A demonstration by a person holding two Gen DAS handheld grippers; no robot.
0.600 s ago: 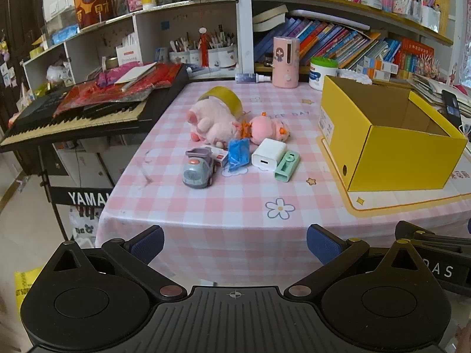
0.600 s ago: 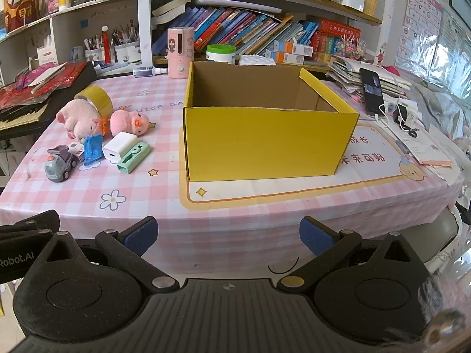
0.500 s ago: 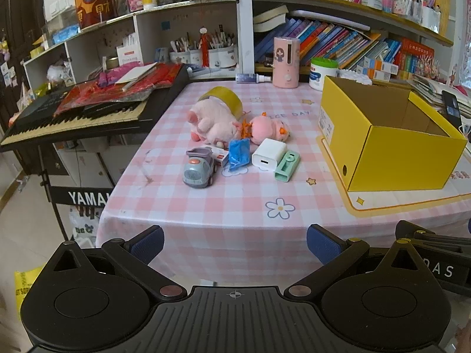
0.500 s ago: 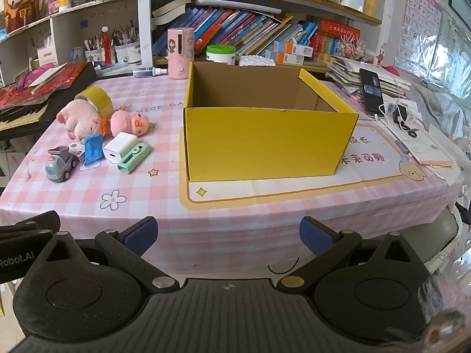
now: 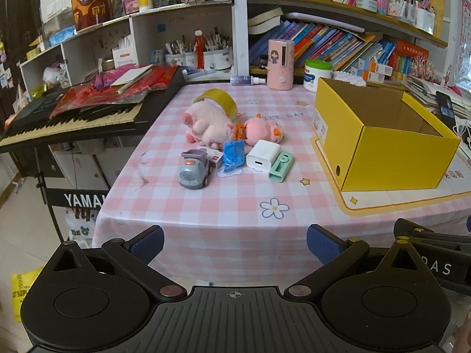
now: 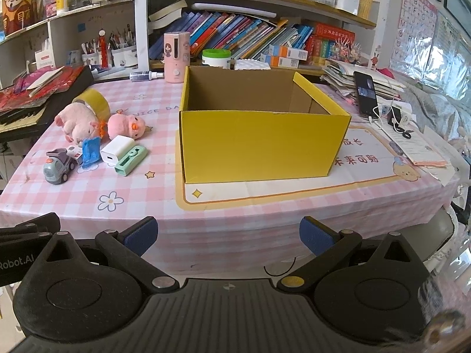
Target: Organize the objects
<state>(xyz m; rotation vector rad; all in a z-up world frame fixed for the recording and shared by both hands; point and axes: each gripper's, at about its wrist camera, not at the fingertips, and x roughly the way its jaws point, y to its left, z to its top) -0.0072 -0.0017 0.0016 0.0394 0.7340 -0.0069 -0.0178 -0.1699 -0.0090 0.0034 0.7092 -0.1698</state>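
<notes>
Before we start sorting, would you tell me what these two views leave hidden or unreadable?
- Yellow box floor: its near wall hides it in the right wrist view, so contents are unknown.
- Small red-and-white box: mostly behind the toy truck and blue packet, left wrist view; print too small.

An open cardboard box stands on a mat on the right half of the table. To its left lies a cluster of small things: a toy truck nearest the front edge, then rightward a small packet, a charger block and a small case. Behind them lie two plush pigs, with a tape roll behind those. A keyboard sits left of the table; bookshelves stand behind.
</notes>
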